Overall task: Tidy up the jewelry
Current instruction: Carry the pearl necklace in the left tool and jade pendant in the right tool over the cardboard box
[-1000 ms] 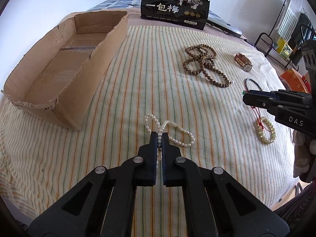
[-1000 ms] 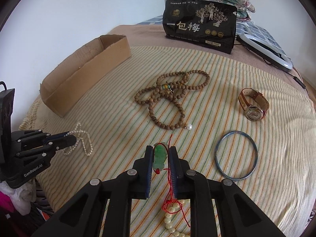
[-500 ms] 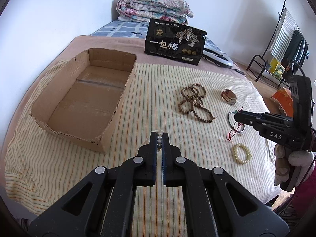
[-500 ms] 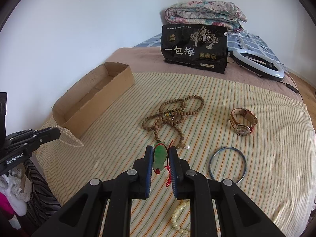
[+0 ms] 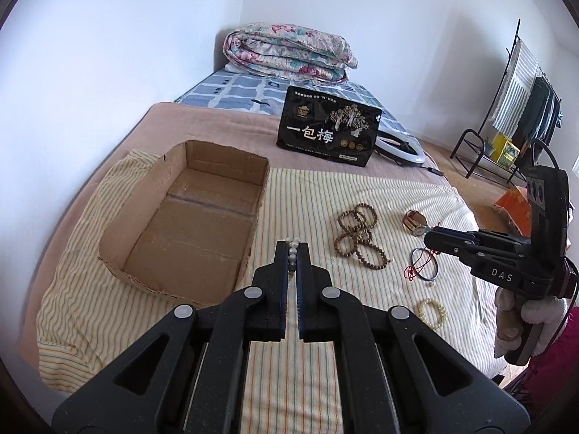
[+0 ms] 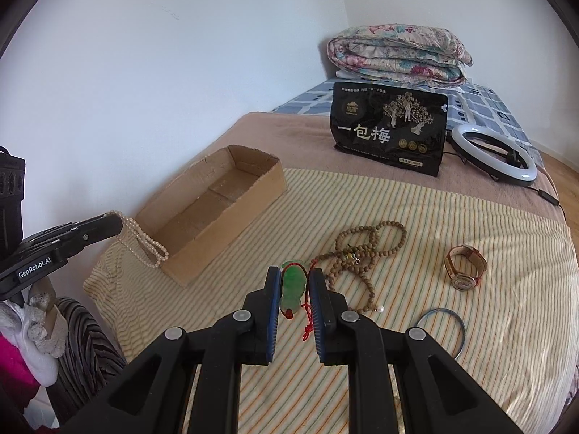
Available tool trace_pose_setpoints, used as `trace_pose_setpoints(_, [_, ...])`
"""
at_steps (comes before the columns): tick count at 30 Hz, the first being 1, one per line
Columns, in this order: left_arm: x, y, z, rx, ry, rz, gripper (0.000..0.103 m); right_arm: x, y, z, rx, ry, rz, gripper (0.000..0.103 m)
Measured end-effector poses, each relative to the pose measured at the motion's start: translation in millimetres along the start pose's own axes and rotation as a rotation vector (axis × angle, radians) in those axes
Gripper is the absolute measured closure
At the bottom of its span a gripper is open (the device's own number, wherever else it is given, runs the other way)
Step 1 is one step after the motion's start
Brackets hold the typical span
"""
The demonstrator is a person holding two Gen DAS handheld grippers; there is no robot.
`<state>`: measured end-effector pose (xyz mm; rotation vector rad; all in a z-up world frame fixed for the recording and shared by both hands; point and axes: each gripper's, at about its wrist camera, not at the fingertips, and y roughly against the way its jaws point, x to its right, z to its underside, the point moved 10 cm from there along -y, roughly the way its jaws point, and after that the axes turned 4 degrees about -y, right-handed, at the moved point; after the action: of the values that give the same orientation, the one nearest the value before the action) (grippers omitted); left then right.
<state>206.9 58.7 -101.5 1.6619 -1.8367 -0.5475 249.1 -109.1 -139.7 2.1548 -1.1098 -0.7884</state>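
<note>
Both pieces have lifted off the bed: left gripper [image 5: 292, 253] clamped on the pearl necklace [image 6: 144, 238], right gripper [image 6: 295, 289] on the jade pendant [image 6: 292, 285], probably bound for the cardboard box [image 5: 188, 217].

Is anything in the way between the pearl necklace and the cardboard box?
Nothing visible is. The left gripper holds the pearl necklace in the air just beside the cardboard box. The box is open on top and looks empty, with only striped cloth around it.
</note>
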Motion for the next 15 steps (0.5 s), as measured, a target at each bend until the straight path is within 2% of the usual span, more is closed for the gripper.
trace_pose_setpoints(8, [-48, 10, -23, 0.038, 0.018, -0.064, 0.102, -31, -7, -40, 0.029, 0.049, -0.032, 0.089])
trace_pose_setpoints(15, [-97, 1, -31, 0.036, 0.083, -0.112, 0.102, -57, -30, -68, 0.029, 0.081, -0.057, 0.089])
